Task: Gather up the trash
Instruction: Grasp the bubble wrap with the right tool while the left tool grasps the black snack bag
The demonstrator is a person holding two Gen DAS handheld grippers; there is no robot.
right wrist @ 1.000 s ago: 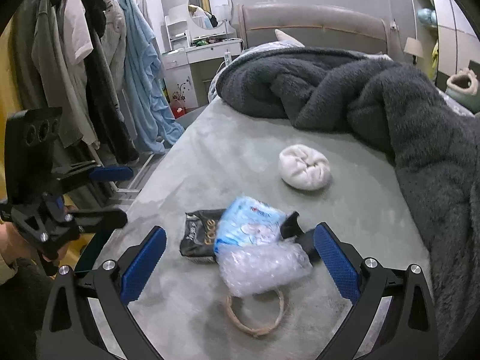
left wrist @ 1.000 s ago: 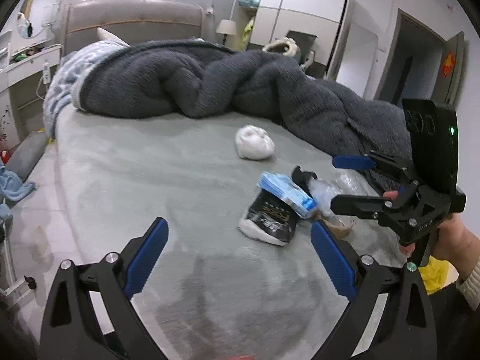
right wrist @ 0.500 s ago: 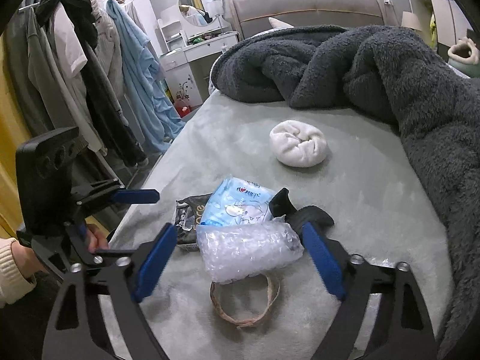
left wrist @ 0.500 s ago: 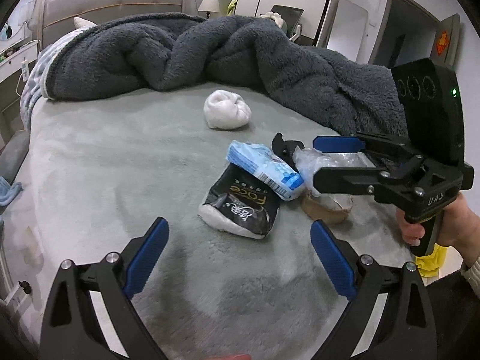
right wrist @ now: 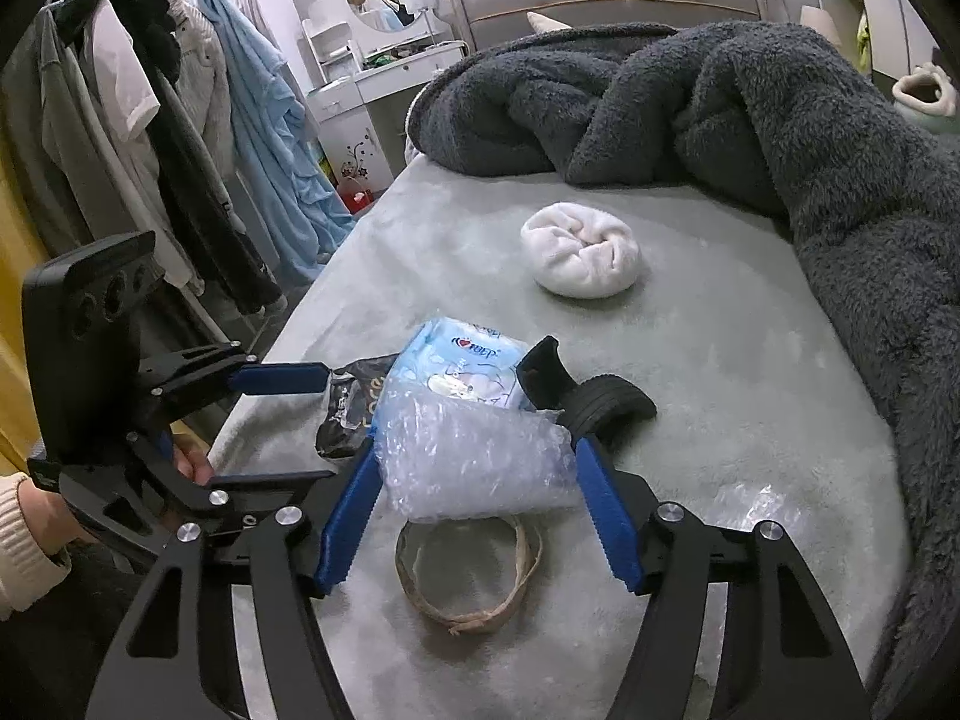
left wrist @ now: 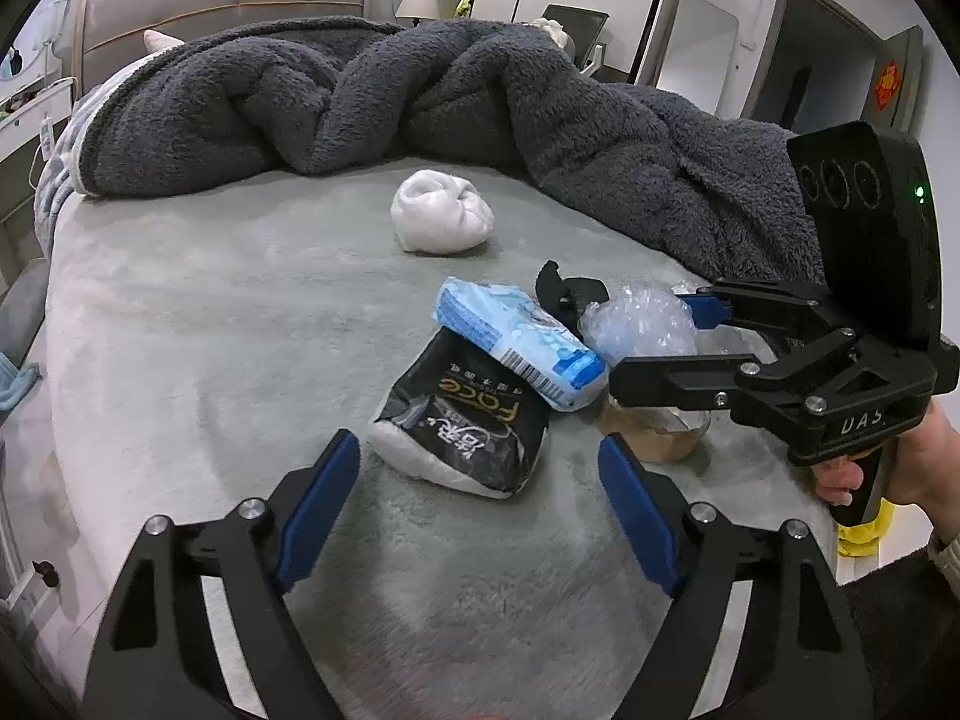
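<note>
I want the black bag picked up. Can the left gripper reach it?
Probably yes. The black snack bag lies just ahead of the left gripper, its jaws closing with nothing between them; only the blue tissue pack overlaps its far end.

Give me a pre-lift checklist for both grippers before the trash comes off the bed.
1. Bubble wrap wad sits between the right gripper pads: ok; jaws are closing.
2. Right pads fully clamped on the wad: cannot tell.
3. Brown paper ring clear of the right grip: ok, it lies below the wad.
4. Black snack bag lined up ahead of the left gripper: ok; jaws are closing, not yet touching it.
5. Blue tissue pack free of the black bag: not ok, it rests on the bag's top.
6. Grippers apart from each other: ok.
</note>
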